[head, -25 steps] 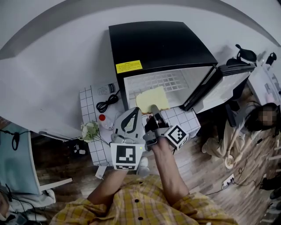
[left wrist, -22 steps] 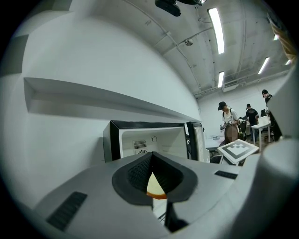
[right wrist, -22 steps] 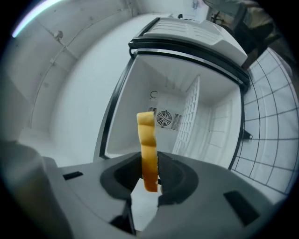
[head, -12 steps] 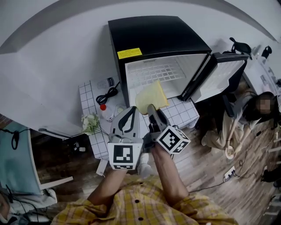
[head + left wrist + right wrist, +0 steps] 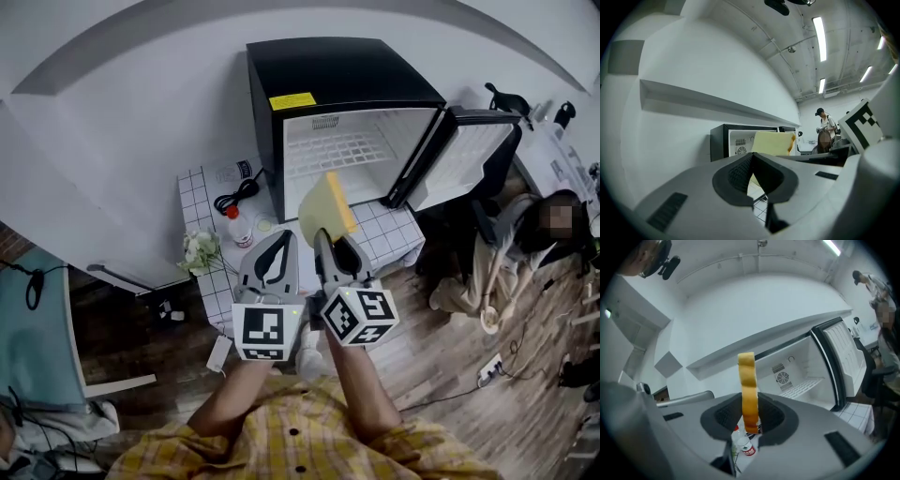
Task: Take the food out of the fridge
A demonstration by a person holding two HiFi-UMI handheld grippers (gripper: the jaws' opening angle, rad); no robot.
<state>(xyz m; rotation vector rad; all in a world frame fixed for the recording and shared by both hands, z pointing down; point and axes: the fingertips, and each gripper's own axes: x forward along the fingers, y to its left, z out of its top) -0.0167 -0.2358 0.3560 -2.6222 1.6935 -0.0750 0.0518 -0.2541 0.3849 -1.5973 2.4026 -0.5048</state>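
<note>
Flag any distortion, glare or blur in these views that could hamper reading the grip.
Head view: heavy fisheye curves the wall, yet the fridge and yellow food slice are sharp. Left gripper view: dark vignetted corners, ceiling lights glare mildly. Right gripper view: slice crisp, edge-on in the right gripper.

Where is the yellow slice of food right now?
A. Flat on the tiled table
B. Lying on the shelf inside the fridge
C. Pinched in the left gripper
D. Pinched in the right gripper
D: the right gripper is closed on the yellow slice and holds it up on its edge, out in front of the open fridge.
</note>
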